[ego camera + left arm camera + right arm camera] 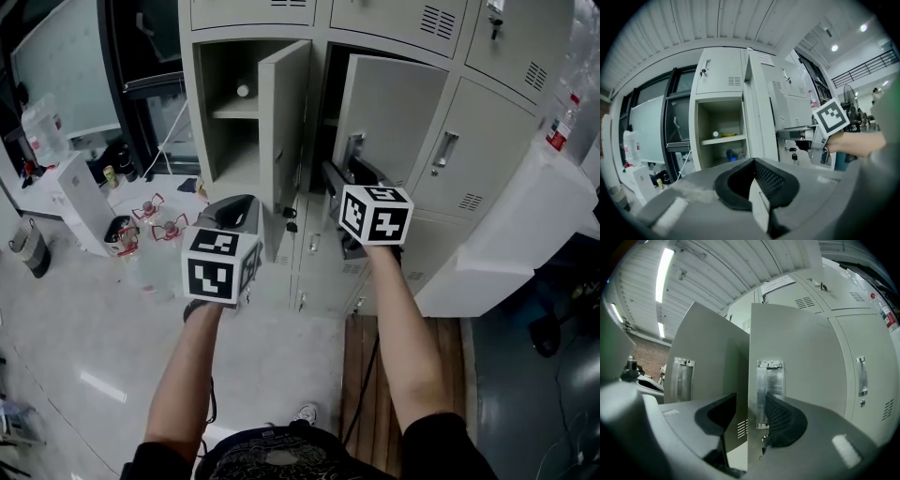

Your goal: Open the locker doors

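Pale grey metal lockers (487, 141) line the far wall. The half-open middle locker door (797, 371) stands upright, its free edge and steel handle (769, 385) between the right gripper's (751, 401) part-spread jaws, seemingly not yet pinched. The left gripper (754, 164), jaws together and empty, hangs further left.

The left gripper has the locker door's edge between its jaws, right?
No, it is the right gripper that has the edge of the locker door between its jaws, as the right gripper view shows. The left gripper has nothing between its jaws.
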Demonstrator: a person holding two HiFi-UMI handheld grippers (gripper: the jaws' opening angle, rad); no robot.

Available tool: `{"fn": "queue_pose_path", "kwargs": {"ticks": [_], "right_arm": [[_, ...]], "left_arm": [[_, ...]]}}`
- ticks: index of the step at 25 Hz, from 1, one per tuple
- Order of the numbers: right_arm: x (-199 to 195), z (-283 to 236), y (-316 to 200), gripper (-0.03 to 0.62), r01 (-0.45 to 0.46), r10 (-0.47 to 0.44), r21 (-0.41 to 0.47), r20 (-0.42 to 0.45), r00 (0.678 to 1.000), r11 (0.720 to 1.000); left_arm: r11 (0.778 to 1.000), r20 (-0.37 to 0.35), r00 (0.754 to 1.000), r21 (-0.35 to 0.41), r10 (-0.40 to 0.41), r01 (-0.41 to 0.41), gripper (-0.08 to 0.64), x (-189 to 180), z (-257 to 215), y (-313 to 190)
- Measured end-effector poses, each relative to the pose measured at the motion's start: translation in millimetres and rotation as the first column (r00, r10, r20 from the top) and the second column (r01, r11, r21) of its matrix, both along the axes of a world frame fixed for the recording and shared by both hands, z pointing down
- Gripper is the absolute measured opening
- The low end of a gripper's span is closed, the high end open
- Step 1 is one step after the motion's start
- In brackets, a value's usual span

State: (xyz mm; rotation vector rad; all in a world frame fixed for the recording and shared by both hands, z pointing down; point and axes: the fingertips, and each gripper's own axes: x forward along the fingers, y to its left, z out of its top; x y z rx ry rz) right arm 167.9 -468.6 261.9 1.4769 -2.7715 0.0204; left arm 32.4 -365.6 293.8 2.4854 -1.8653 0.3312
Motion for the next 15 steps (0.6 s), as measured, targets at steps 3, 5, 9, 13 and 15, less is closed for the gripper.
{"fn": "queue_pose_path", "kwargs": {"ticks": [3,5,9,13,15], "right_arm": [[7.8,0.2,7.5,0.186,-0.020,0.020,0.003,-0.003,1.000,1.000],[12.5,0.4,12.3,0.181,-0.031,0.031,0.003,-0.005,1.000,1.000],[23.0,-0.3,21.1,0.176,-0.055,0.055,0.008,-0.005,0.998,0.998],[34.1,-0.3,30.5,0.167,-0.082,0.082,0.008,-0.010,0.997,0.997],[40.1,-0.4,35.1,0.167,-0.102,0.102,0.008,-0.010,0.995,0.995]], "left_arm": [[1.000,-0.005,1.000,-0.005,0.017,-0.017,0.002,5.5,2.9,2.7],[1.000,-0.009,0.999,-0.004,0.030,-0.030,0.002,10.3,3.0,5.3],[0.999,-0.012,0.998,-0.001,0.054,-0.054,0.002,18.0,2.8,9.7],[0.997,-0.010,0.997,-0.006,0.076,-0.077,0.002,23.0,4.7,14.9],[0.996,-0.013,0.996,-0.003,0.090,-0.090,0.002,25.3,3.7,17.7]]}}
